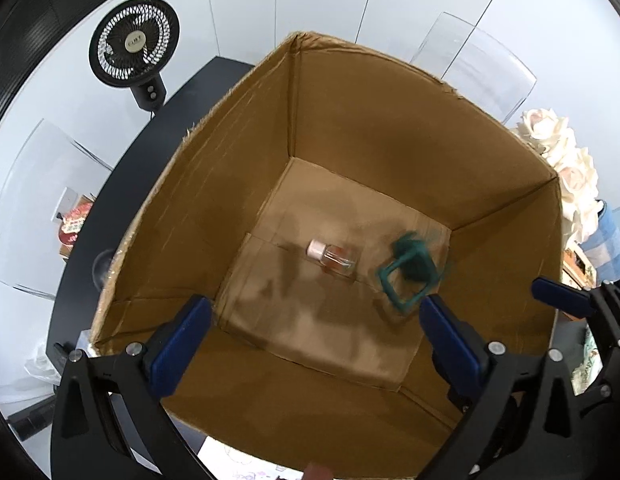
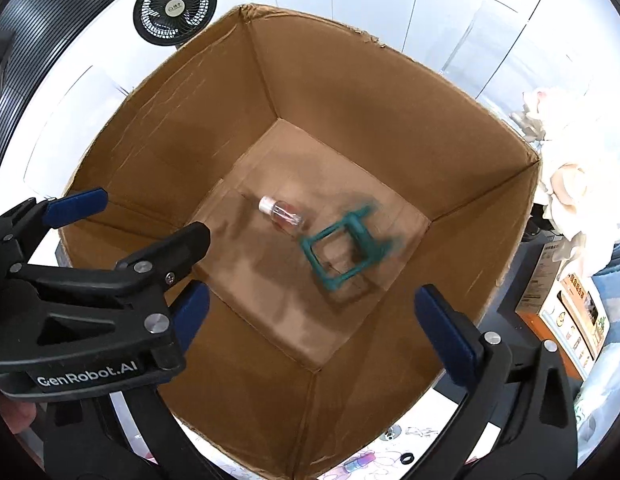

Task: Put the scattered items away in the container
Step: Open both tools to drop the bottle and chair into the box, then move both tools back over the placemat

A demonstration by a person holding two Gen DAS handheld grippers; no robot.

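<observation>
Both grippers, left (image 1: 316,322) and right (image 2: 312,308), hover over the cardboard box (image 1: 246,152), fingers apart, empty. Blurred green frame (image 2: 342,250) beside small clear bottle (image 2: 282,213) on box floor. Drop step; next, fetch another counter item.

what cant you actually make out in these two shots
- Green frame-like item in the cardboard box: motion-blurred in both wrist views, so its identity is unclear.
- Small clear bottle: contents too small to tell.
- Items on the table by the box: cut off at the right wrist view's bottom edge.
- Left gripper partly hides the box's left wall.
</observation>
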